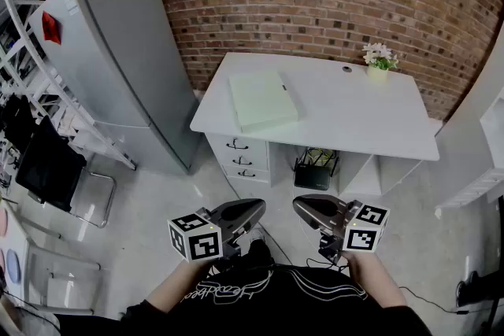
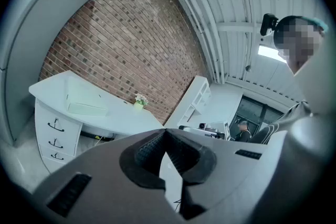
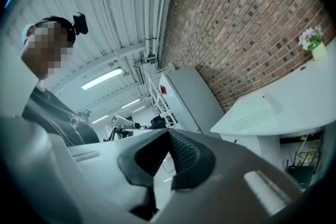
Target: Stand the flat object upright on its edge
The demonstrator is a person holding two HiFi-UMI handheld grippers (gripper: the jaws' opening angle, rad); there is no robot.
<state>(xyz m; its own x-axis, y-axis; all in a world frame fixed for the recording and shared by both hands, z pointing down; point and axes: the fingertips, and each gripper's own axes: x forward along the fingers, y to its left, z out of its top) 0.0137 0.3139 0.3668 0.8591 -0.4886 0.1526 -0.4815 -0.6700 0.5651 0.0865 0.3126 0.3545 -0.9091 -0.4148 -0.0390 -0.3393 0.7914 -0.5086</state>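
The white desk (image 1: 354, 114) stands well ahead; the flat pale-green object (image 1: 262, 99) lies on its left half, near the front edge; left gripper (image 1: 253, 210) and right gripper (image 1: 304, 207) hang by the body, jaws together, empty; best to approach first, then lift one long edge; bare top spreads rightward toward the flower pot (image 1: 379, 72).

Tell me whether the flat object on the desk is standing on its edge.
No, the flat object lies face-down flat on the desk, near its left end.
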